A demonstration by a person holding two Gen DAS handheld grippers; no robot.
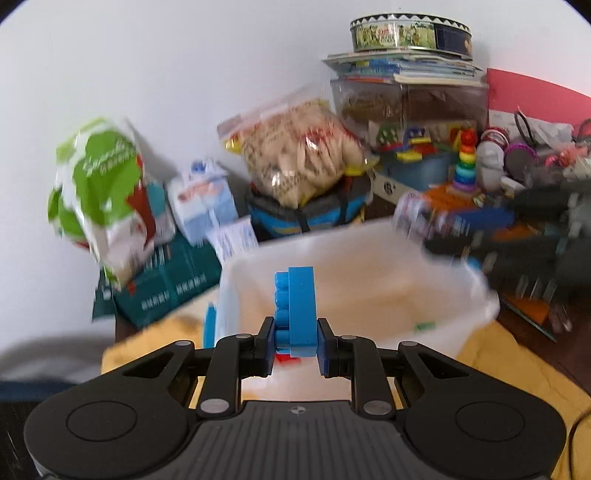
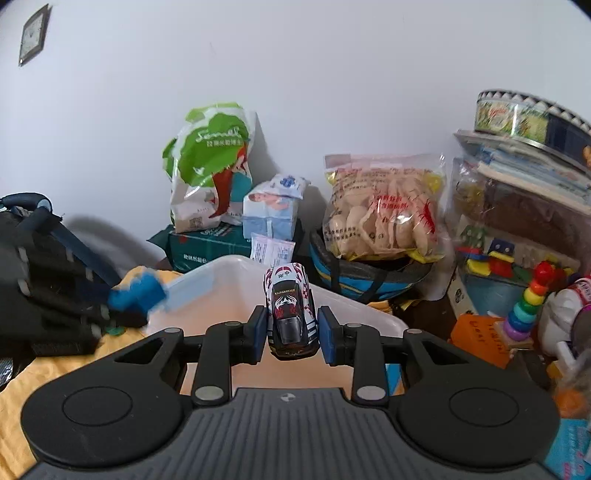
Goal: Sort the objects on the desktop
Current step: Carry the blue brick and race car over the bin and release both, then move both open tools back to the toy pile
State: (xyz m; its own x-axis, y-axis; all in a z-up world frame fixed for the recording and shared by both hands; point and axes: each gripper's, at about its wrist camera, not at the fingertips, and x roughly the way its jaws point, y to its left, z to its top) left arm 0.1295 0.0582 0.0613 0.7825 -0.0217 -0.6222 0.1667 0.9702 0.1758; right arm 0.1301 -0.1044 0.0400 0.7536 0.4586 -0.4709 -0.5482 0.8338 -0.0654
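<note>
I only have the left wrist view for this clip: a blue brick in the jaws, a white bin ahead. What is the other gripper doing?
Observer: The right gripper holds a toy car between its pads, nose pointing away from the camera.
Operator: Is it near the bin too?
Observer: Yes, the white bin lies just beyond its fingers, by the near rim.
Operator: Can it see my gripper?
Observer: At its left, blurred, the left gripper shows with the blue brick at the bin's edge.
Operator: Anything on the wall?
Observer: A small framed object hangs at upper left.
</note>
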